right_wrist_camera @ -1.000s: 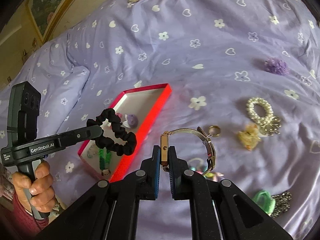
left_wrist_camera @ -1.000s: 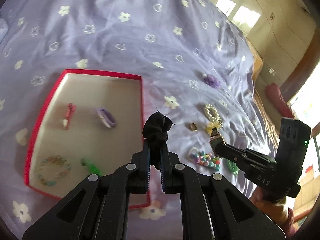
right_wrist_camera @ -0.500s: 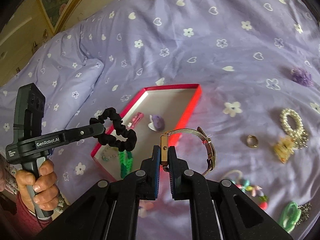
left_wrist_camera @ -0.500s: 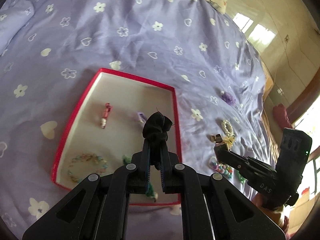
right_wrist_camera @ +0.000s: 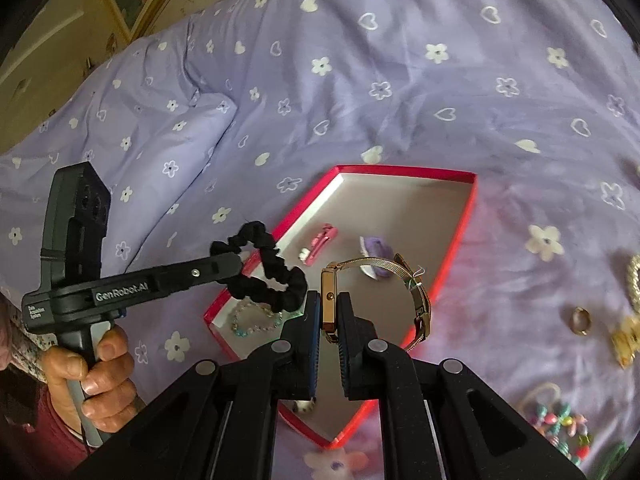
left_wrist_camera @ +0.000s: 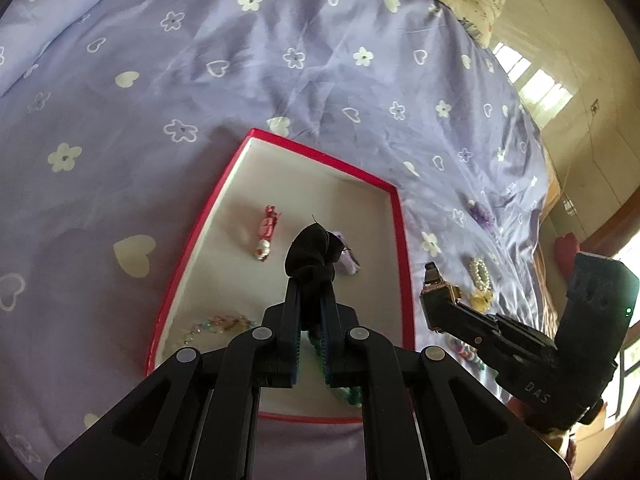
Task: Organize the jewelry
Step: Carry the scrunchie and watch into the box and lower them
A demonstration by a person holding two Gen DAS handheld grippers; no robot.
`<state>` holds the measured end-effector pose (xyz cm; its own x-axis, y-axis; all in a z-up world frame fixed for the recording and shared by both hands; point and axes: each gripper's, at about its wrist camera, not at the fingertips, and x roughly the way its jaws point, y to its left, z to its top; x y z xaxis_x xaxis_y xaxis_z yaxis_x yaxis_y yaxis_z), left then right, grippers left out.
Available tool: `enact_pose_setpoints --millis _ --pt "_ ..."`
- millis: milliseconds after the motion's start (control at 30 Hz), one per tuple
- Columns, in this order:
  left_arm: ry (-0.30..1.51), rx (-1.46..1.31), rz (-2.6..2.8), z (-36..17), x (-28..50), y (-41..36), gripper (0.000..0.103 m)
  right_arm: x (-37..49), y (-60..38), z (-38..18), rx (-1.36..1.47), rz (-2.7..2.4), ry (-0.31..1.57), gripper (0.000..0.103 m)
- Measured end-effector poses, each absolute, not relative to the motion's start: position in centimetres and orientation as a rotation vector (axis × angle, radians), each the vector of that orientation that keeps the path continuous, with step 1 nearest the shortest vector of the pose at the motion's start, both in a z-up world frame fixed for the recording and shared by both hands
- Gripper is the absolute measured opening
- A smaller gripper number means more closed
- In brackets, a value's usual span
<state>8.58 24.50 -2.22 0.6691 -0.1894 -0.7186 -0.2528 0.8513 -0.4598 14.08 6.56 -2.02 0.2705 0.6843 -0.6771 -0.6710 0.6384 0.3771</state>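
Observation:
A red-rimmed box [left_wrist_camera: 320, 159] with a pale floor lies on the purple bedspread; it also shows in the right wrist view [right_wrist_camera: 404, 170]. My left gripper [left_wrist_camera: 310, 280] is shut on a black scrunchie [left_wrist_camera: 314, 254] and holds it above the box; the scrunchie also shows in the right wrist view [right_wrist_camera: 276, 288]. My right gripper [right_wrist_camera: 329, 312] is shut on a gold mesh-band watch [right_wrist_camera: 416, 292] and hovers over the box's right edge; the watch also shows in the left wrist view [left_wrist_camera: 438, 300]. Inside the box lie a pink clip [left_wrist_camera: 266, 232], a purple piece [right_wrist_camera: 376, 250] and a bead bracelet [right_wrist_camera: 256, 316].
Loose jewelry lies on the bedspread right of the box: a gold ring [right_wrist_camera: 581, 320], a pearl band [left_wrist_camera: 480, 274], a purple scrunchie [left_wrist_camera: 482, 214], a colourful bead bracelet [right_wrist_camera: 560, 424] and a yellow clip [right_wrist_camera: 626, 340]. A pillow [right_wrist_camera: 120, 128] lies at the left.
Both grippers have moved left from the loose jewelry toward the box, carrying the scrunchie and the watch; both now hover over the box.

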Motion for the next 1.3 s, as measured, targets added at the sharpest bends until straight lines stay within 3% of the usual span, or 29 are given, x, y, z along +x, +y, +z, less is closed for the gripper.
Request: enact_pose_setpoints --millis 767,967,1300 --pt "0.984 -0.549 0.120 -8.7 11.7 26.8 0.007 17.3 11.9 -8.0 -0.101 0.909 1.051 0.008" --pt "1.002 -0.508 0.141 -9.0 12.0 26.3 0.011 17.6 12.3 -8.5 -0.115 0.919 1.074 0.010" --pt "1.014 -0.480 0.164 -8.6 11.9 26.0 0.027 17.3 12.3 -8.4 -0.123 0.935 1.074 0.014"
